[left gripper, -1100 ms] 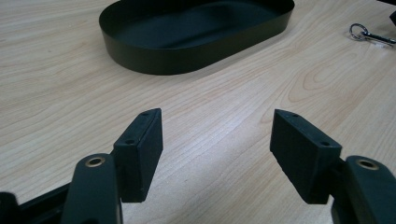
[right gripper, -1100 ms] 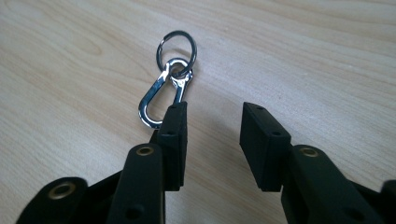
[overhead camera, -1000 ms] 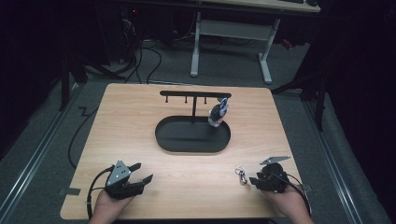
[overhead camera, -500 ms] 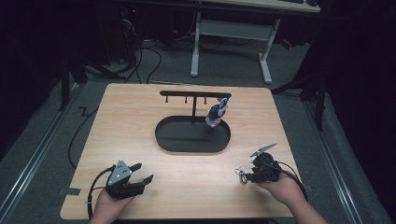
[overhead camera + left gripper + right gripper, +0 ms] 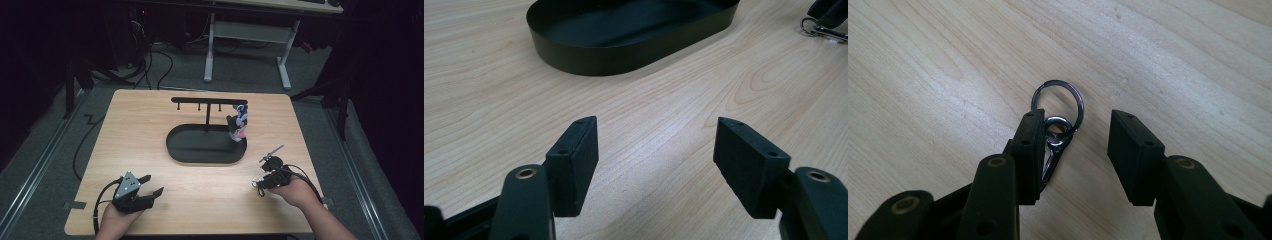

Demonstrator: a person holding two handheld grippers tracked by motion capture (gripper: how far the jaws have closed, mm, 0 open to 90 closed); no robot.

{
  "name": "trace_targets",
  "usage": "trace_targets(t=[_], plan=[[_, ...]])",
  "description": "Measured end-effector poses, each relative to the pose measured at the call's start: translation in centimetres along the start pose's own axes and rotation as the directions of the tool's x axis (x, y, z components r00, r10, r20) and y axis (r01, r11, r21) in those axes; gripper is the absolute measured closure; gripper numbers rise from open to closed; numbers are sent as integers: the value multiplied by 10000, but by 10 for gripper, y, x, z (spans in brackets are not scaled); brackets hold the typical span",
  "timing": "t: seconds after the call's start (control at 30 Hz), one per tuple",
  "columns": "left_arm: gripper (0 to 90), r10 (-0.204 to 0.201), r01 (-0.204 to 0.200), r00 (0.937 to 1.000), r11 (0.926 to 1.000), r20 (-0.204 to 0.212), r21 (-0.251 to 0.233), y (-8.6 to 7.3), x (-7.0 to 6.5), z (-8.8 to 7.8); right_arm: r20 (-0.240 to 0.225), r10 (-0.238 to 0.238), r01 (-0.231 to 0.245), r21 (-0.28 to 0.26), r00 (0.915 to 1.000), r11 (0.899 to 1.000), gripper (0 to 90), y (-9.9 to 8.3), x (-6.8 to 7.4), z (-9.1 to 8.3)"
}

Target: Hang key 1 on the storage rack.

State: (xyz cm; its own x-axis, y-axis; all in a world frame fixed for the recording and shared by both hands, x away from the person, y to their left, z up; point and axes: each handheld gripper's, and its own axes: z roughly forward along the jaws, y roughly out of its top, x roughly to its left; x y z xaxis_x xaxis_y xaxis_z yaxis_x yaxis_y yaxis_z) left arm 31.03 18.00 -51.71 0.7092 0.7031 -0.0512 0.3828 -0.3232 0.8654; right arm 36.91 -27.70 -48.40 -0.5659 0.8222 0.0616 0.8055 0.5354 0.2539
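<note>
Key ring [image 5: 1058, 107] on table, beside one jaw, between parted jaws

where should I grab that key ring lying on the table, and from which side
Take the key ring by its clasp, coming straight down. It lies flat on the table, so only its thin edges offer purchase. The right gripper is open with the clasp against one pad; centre the jaws across it.

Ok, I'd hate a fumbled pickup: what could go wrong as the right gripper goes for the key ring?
The right gripper has just been closing its jaws, and the key ring sits off-centre between them, against one pad, so it may slide aside rather than get pinched. It also lies flat on the table, so the pads might scrape the wood or catch only the thin clasp.
</note>
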Motion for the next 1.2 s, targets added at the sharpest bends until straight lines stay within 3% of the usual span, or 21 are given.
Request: trace_targets(t=[0.07, 0.1, 0.27, 0.3, 0.6, 0.67, 0.7, 0.8, 0.83, 0.97, 1.2], plan=[[352, -13, 13, 10000, 10000, 10, 5, 0, 0, 0, 27, -176, 176, 69, 9998, 9998, 597, 1, -1, 2], [352, -13, 13, 10000, 10000, 9, 0, 0, 0, 0, -70, 14, -13, 84, 10000, 10000, 612, 2, 0, 2], [352, -4, 4, 10000, 10000, 18, 1, 0, 0, 0, -217, -28, 29, 56, 9998, 10000, 678, 2, 2, 2], [352, 12, -12, 10000, 10000, 25, 14, 0, 0, 0, -241, -235, 236, 53, 9994, 9997, 676, 2, 2, 3], [352, -6, 6, 10000, 10000, 11, 5, 0, 0, 0, -430, -125, 127, 52, 9990, 9999, 627, 9, 3, 2], [352, -9, 9, 10000, 10000, 15, 14, 0, 0, 0, -454, -313, 313, 0, 9985, 9995, 629, 11, 2, 4], [353, -20, 20, 10000, 10000, 14, -6, 0, 0, 0, -501, -138, 142, 67, 9986, 9999, 641, 12, 3, 3], [353, -13, 13, 10000, 10000, 18, -10, 0, 0, 0, -675, -374, 372, -33, 9970, 9993, 725, 13, 4, 4], [352, -12, 12, 10000, 10000, 9, -17, 0, 0, 0, -697, -529, 530, -4, 9962, 9986, 800, 12, 5, 4], [352, -16, 16, 10000, 10000, 20, 3, 0, 1, -1, -571, -834, 836, 9, 9949, 9965, 865, 10, 11, 3], [352, 11, -12, 10000, 10000, 31, 28, 0, 0, 0, -253, -853, 848, -174, 9960, 9962, 887, 5, 11, -5]])
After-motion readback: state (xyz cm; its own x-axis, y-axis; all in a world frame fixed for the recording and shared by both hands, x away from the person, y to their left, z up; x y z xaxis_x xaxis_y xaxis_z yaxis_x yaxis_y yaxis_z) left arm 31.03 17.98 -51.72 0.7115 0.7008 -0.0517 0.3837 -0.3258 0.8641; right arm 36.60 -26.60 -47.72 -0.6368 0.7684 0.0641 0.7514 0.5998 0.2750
